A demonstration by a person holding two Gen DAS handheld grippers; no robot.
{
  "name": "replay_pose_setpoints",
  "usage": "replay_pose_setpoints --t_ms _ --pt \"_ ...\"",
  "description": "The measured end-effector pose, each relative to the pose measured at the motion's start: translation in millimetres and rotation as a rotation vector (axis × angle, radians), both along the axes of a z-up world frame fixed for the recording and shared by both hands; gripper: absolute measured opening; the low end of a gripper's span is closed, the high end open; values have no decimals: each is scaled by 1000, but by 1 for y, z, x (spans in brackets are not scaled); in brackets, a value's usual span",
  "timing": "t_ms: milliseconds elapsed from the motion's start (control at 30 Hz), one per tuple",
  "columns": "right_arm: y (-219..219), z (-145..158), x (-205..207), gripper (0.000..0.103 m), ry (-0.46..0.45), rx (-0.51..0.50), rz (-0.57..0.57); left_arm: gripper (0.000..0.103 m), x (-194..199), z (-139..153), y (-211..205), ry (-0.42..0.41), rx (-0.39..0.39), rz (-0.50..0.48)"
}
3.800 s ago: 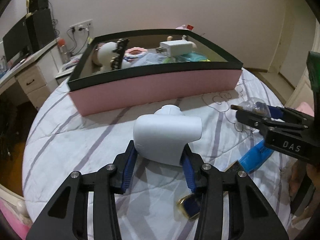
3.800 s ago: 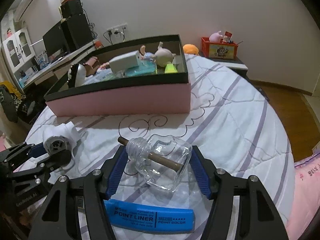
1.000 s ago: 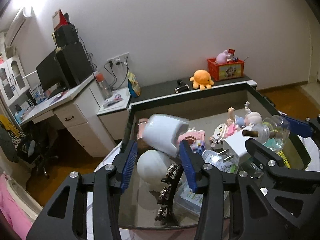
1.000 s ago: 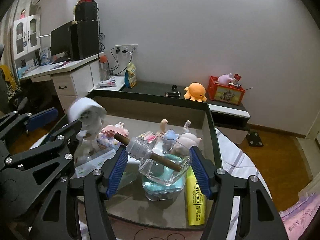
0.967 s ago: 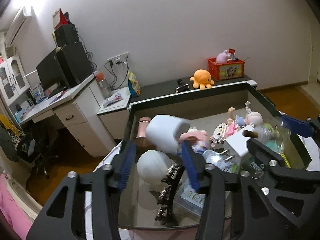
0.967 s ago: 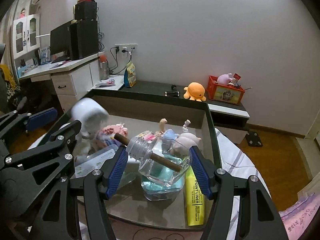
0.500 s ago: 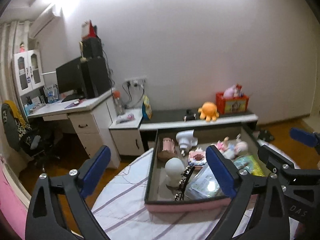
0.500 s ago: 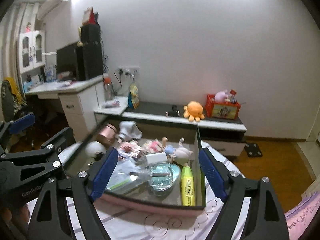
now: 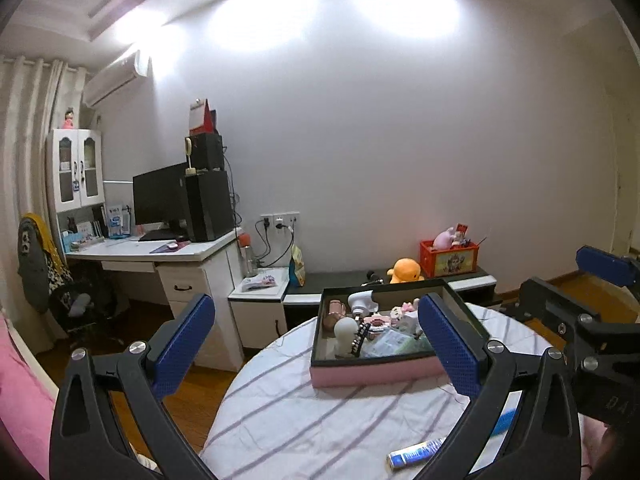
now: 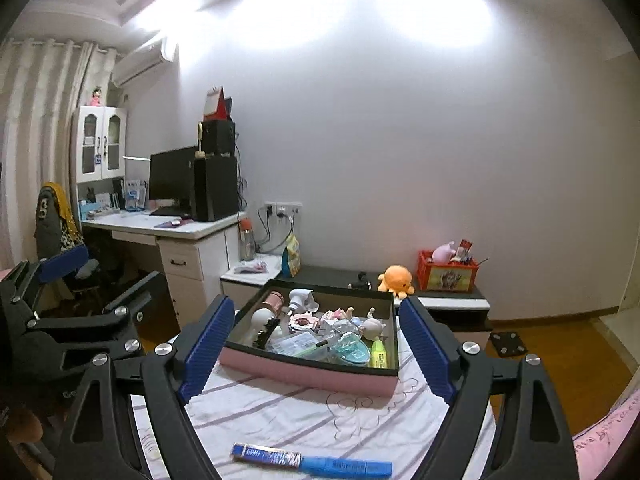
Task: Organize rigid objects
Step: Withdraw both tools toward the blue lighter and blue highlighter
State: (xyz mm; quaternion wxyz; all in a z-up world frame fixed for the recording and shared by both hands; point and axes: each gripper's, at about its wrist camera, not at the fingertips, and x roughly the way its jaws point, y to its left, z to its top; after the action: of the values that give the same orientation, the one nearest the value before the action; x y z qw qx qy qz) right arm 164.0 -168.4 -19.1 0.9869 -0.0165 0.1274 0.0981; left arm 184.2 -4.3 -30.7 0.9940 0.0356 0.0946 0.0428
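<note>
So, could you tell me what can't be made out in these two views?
- Blue marker: label too blurred to read, right wrist view.
- Pink box: its right part is hidden behind a pad of the left gripper, left wrist view.
- Small toys inside: too small to identify in either view.

Both hand-held grippers empty, jaws wide

The left hand-held gripper (image 9: 316,344) and right hand-held gripper (image 10: 316,344) have just opened, nothing between them, pointing toward 12 o'clock.

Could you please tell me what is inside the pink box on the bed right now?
The pink box holds a white nozzle gadget, a clear glass bottle, a yellow highlighter, a white ball and small figurines. Whatever lies beneath this pile is covered.
</note>
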Motion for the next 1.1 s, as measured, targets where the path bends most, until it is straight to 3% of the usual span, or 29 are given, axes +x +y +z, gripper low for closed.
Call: replay_pose_setpoints --t_ms 133,367,667,833,1100 --pt "1 -1 -24 86 -23 10 4 103 -32 -3 3 -15 -19 7" --pt "-1 -10 -48 86 -31 19 5 103 -60 -8 -2 -42 18 26" --pt "-6 -19 -55 86 -12 10 -7 103 -60 -17 -9 -8 20 -4" --pt "-11 -32 -52 86 30 8 -20 103 -48 -31 -14 51 33 -36" --pt "-24 -67 -27 86 148 0 -46 103 -4 -80 -20 283 -23 -171"
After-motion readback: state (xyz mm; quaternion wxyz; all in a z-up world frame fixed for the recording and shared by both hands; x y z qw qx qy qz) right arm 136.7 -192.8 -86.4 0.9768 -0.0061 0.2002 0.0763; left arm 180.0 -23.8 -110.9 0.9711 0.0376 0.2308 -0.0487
